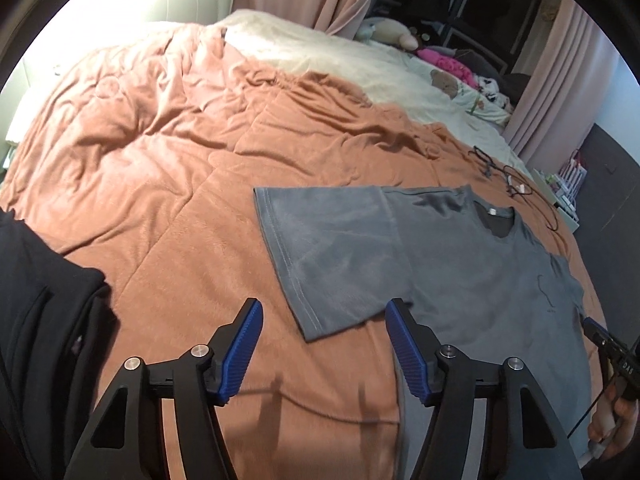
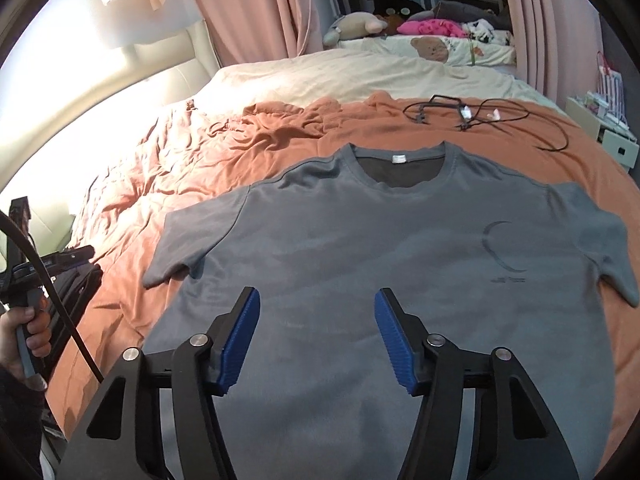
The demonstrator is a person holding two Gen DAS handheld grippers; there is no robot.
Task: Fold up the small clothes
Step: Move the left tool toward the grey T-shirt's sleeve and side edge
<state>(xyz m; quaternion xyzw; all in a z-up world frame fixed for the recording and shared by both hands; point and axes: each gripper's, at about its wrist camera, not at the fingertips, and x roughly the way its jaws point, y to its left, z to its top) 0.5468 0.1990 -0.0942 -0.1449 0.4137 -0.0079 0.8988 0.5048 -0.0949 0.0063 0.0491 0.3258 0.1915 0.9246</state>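
Right wrist view: shirt [image 2: 360,248] flat on the bed [image 2: 248,148], collar away from me.
Claws: left claw [image 1: 324,344] and right claw [image 2: 316,336] wide, empty.
Risk: soft quilt bunches; I could pinch it with the shirt.

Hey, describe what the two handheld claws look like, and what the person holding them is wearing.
Both claws are black frames with silver round pivot bolts and two fingers faced with ribbed blue pads: the left claw and the right claw match. The right wrist view shows a black cable running past the left claw's grip. The right claw's body bears white lettering "DAS". The person wears a black sleeve.
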